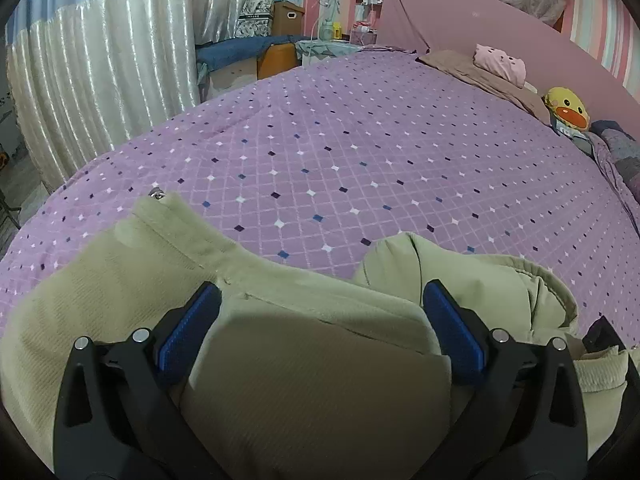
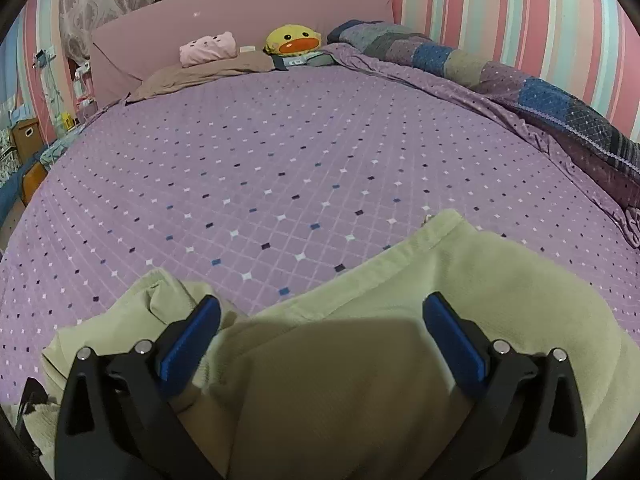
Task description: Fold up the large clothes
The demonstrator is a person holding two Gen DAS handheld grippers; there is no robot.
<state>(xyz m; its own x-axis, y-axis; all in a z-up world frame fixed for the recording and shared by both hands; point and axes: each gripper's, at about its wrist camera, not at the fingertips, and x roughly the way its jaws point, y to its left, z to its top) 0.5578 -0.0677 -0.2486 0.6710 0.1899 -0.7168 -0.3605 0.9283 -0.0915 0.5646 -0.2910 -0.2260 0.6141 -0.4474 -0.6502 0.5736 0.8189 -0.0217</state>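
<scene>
Pale green garment [image 2: 400, 360] on purple diamond-patterned bedspread [image 2: 280, 168], under right gripper [image 2: 320, 312] with jaws wide apart.

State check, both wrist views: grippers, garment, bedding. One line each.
Left hand-held gripper: open, over the garment, nothing clamped.
Right hand-held gripper: open, over the garment, nothing clamped.
Green garment: lying on the bed, rumpled, not neatly folded.
Purple bedspread: spread flat.
Patchwork quilt: bunched along the bed's wall side.
Duck plush: by the headboard.
</scene>
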